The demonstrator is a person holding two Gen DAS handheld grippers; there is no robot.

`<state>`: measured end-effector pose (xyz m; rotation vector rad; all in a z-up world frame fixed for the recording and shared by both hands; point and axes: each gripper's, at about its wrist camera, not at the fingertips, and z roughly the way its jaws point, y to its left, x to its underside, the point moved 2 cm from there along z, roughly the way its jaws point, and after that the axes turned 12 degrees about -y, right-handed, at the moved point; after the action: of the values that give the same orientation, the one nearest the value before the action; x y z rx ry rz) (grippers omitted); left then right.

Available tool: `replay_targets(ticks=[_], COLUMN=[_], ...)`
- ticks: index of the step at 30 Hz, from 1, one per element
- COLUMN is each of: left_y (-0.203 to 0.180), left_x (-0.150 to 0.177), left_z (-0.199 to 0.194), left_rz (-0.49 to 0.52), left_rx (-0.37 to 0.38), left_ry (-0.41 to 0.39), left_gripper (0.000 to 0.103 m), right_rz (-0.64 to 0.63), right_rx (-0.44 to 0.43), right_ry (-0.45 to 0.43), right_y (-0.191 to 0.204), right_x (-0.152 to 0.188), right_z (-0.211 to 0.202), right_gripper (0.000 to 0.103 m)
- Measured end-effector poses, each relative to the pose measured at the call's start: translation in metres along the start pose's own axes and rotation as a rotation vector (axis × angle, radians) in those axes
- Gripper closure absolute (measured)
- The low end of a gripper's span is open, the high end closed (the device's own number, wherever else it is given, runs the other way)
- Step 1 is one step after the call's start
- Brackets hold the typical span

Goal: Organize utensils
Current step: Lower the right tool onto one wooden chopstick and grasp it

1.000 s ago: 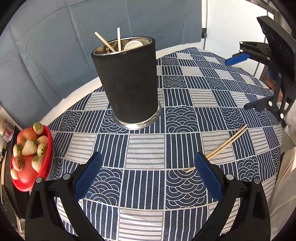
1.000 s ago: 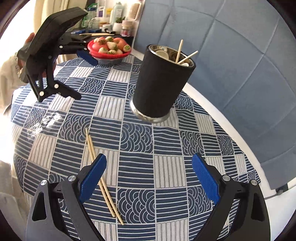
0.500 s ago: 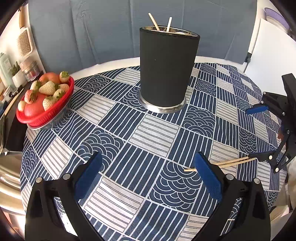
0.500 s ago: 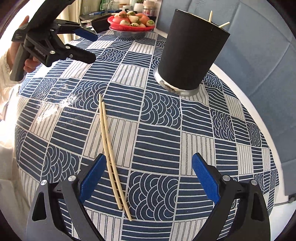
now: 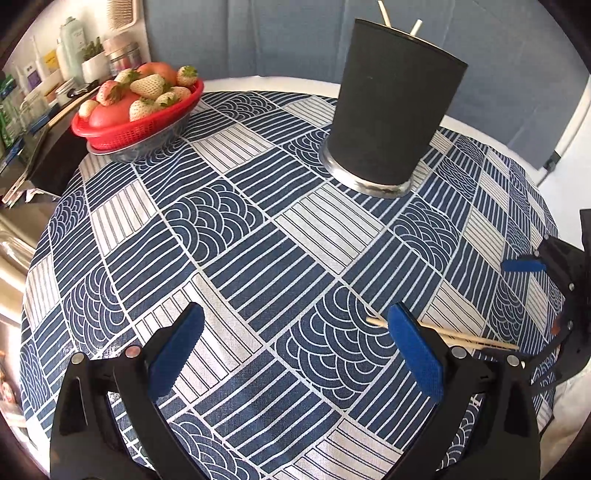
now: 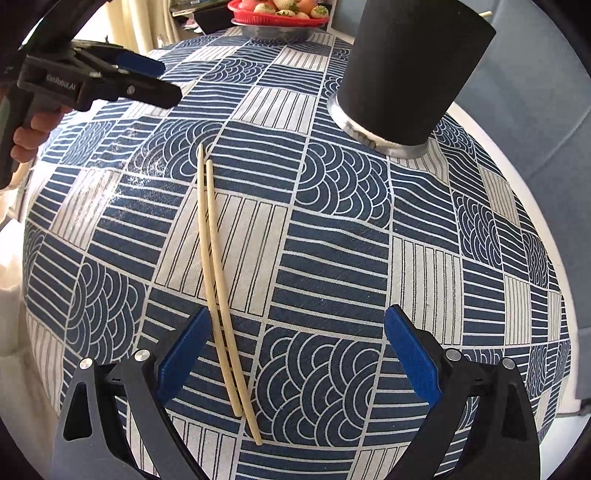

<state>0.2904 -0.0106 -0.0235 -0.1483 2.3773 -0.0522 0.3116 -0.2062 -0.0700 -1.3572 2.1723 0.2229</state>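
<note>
A pair of pale wooden chopsticks (image 6: 216, 280) lies side by side on the patterned tablecloth; they also show behind my left gripper's right finger as chopsticks (image 5: 476, 339). My right gripper (image 6: 295, 339) hangs open low over the cloth, its left pad just beside their near half. The black utensil holder (image 6: 410, 70) stands beyond with sticks poking from its top; in the left wrist view the holder (image 5: 391, 107) is upright at the upper right. My left gripper (image 5: 295, 332) is open and holds nothing. It appears as the left gripper (image 6: 147, 79) in a person's hand at the upper left.
A red basket of strawberries and peaches (image 5: 138, 107) sits at the table's far left, seen again as the basket (image 6: 277, 9). Bottles and jars (image 5: 70, 51) crowd a shelf behind it. The round table's edge (image 6: 546, 236) drops off to the right, before a grey-blue backdrop.
Both grippers have come lower and closer over the cloth. The right one has moved in over the chopsticks, which now reach between its fingers. Both stayed open.
</note>
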Motion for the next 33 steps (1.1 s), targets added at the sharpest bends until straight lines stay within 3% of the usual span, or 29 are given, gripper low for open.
replay_targets(ticks=[8,16,23,30,32,33], left_y=[0.0,-0.003,-0.009,-0.024,-0.031,-0.034], left_x=[0.009,0.015,0.026,0.038,0.04,0.041], left_z=[0.006,0.0,0.005,0.007,0.007,0.007], left_rz=[-0.136,-0.166,-0.199,-0.248,-0.257,-0.259], left_rx=[0.041,0.01,-0.021,-0.048,-0.047,-0.054], left_ry=[0.053,0.058,0.092,0.128,0.137,0.143], left_gripper=[0.006,0.006,0.006,0.006,0.006,0.006], right_rz=[0.015,0.022,0.028,0.016,0.025,0.048], right_rx=[-0.034,-0.037,-0.001,-0.049,-0.072,-0.115], right_ry=[-0.018,-0.035,0.025,0.034,0.021,0.013], right_y=[-0.003,-0.009,-0.02,-0.021,-0.025,-0.026], right_x=[-0.004,-0.006,-0.006,-0.004,-0.001,0.001], right_z=[-0.002,-0.001,0.012,0.024,0.025,0.025], right_gripper=[0.011,0.011,0.008,0.01,0.017,0.032])
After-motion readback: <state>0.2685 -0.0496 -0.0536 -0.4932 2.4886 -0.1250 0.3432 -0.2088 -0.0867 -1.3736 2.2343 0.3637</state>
